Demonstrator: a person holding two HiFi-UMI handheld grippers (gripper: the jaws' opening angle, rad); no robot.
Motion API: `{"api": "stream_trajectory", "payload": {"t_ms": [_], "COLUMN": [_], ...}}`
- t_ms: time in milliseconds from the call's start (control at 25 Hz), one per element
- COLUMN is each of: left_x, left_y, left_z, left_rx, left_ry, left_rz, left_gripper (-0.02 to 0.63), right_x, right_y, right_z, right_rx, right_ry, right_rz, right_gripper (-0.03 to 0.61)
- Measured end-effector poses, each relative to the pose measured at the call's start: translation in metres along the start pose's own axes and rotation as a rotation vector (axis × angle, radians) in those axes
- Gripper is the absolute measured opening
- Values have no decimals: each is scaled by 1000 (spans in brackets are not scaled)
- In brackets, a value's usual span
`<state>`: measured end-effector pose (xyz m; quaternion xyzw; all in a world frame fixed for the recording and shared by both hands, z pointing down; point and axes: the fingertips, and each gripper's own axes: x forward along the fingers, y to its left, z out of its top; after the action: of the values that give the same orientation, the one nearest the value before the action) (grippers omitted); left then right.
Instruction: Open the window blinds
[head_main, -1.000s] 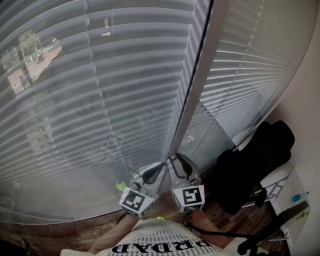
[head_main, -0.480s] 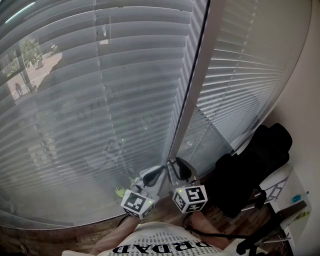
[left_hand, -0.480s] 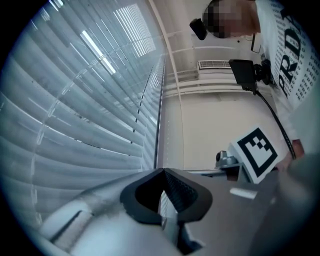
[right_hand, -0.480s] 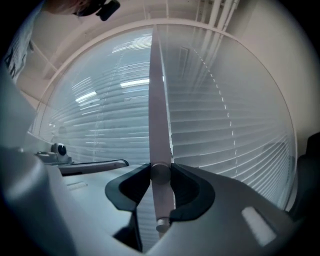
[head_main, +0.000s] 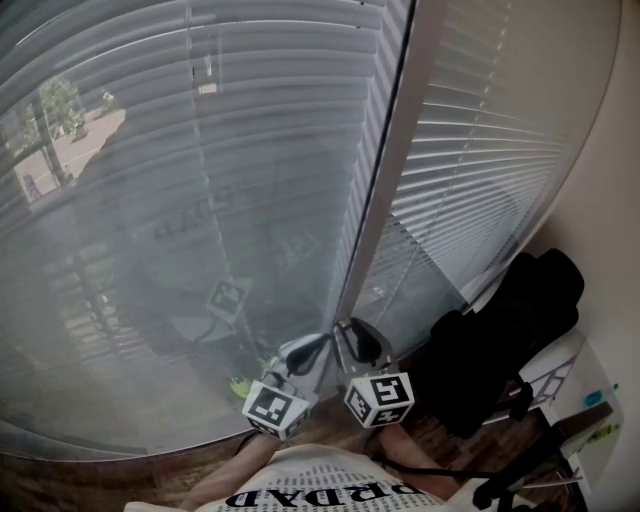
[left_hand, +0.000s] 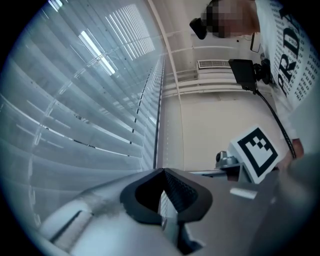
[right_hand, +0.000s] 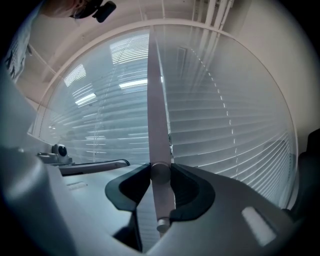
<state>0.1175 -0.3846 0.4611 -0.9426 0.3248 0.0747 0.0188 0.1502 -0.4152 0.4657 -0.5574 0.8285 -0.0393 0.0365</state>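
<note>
The left blind (head_main: 150, 200) and the right blind (head_main: 480, 150) hang side by side over the window. A pale tilt wand (head_main: 385, 190) runs down between them. My right gripper (head_main: 358, 338) is shut on the wand's lower end; in the right gripper view the rod (right_hand: 155, 125) sits squeezed between both pads of the gripper (right_hand: 160, 172). My left gripper (head_main: 312, 348) hovers just left of it, near the left blind's slats (left_hand: 90, 100). Its jaws (left_hand: 162, 172) meet at the tips, and I see nothing held between them. The left blind's slats stand partly turned, showing the street outside.
A black bag on a chair (head_main: 505, 340) stands at the right, close to the side wall (head_main: 610, 230). Wooden floor (head_main: 100, 475) runs below the window. The right gripper's marker cube (left_hand: 255, 152) shows in the left gripper view.
The left blind's slats have tilted further open, so more of the outside and a reflected marker cube show through. Both grippers stay in place.
</note>
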Motion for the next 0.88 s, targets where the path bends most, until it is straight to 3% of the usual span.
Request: {"api": "stream_trajectory", "payload": {"t_ms": [160,520,880], "left_x": [0,0,2], "left_y": [0,-1,-5], "left_z": [3,6,4], "left_rx": [-4,-8,-3], "left_ry": [2,7,-2], "left_rz": [1,-1,-24], "left_gripper": [-8,-8,-8], "right_x": [0,-7,-2], "right_y": [1,17,23], "right_z": [0,5,0], "right_rx": [-59,-601,-911], "right_ry": [1,32,60], "right_rz": [2,13,17], "right_gripper": [135,137,144]}}
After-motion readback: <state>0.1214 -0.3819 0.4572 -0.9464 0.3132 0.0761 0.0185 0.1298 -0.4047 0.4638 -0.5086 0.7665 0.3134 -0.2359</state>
